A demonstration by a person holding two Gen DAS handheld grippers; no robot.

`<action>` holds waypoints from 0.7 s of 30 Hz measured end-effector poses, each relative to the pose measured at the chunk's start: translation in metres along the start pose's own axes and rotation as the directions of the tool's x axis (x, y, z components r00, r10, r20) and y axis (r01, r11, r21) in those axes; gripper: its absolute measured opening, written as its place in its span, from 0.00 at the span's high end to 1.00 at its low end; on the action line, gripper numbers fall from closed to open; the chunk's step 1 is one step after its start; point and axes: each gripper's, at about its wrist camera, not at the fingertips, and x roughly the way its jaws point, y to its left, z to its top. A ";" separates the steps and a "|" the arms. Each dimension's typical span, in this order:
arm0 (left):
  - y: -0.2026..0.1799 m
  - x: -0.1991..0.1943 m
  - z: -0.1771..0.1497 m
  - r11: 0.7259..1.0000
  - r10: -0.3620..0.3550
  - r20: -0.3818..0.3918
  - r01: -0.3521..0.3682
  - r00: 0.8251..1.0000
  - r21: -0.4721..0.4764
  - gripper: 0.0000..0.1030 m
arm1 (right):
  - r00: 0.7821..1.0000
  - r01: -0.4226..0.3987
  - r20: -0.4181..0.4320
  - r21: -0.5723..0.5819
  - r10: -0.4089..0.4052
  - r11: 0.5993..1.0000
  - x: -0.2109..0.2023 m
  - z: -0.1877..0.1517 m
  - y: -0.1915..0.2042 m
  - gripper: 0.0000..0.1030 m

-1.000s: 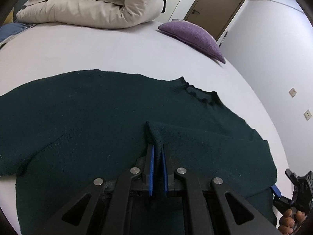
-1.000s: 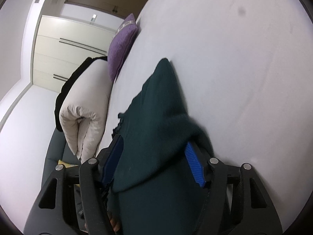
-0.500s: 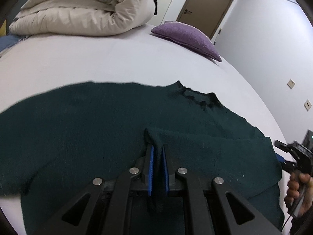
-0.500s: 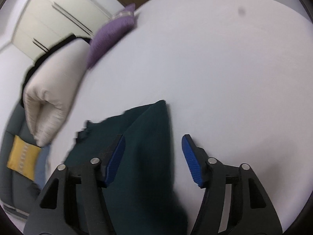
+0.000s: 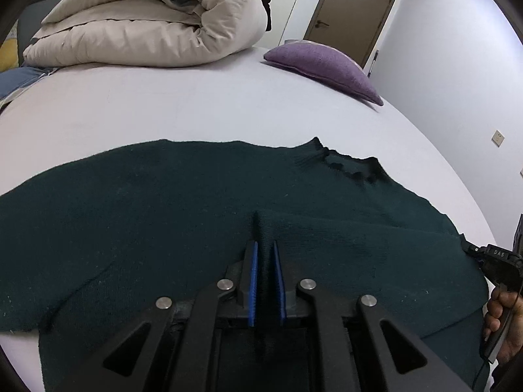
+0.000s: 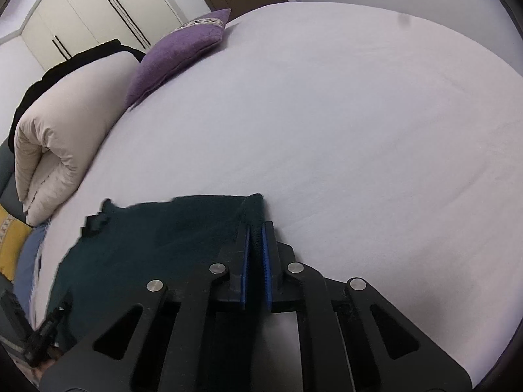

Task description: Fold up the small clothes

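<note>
A dark green knitted sweater (image 5: pixel 163 202) lies spread on the white bed, neckline (image 5: pixel 346 163) at the far right. My left gripper (image 5: pixel 264 248) is shut on a pinched fold of the sweater near its middle. My right gripper (image 6: pixel 256 228) is shut on the sweater's right corner (image 6: pixel 255 202), low over the sheet. The sweater also shows in the right wrist view (image 6: pixel 147 235). The right gripper's body and the hand holding it show at the right edge of the left wrist view (image 5: pixel 500 268).
A rolled beige duvet (image 5: pixel 157 26) lies at the far left of the bed (image 6: pixel 359 114). A purple pillow (image 5: pixel 323 62) lies at the far side. A door (image 5: pixel 353 9) and wardrobes (image 6: pixel 98 9) stand behind. A yellow cushion (image 6: pixel 9 241) sits at the left.
My right gripper was open around the sweater's edge, swung level and has shut on its right corner. My left gripper stayed shut on the fold; the view tilted up slightly.
</note>
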 end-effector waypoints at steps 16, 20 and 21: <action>0.014 0.002 -0.003 0.993 -0.102 0.002 0.102 0.995 -0.057 0.76 | 0.999 -0.022 -0.051 -0.114 0.016 0.993 -0.053 -0.052 0.039 0.63; 0.017 -0.002 -0.001 0.989 -0.136 -0.037 0.134 0.990 -0.064 0.67 | 0.992 -0.127 -0.023 -0.009 0.127 0.992 -0.051 -0.060 0.001 0.66; 0.015 -0.005 -0.001 0.991 -0.130 -0.049 0.128 0.990 -0.049 0.59 | 0.992 -0.123 -0.023 0.015 0.124 0.992 -0.055 -0.058 -0.003 0.62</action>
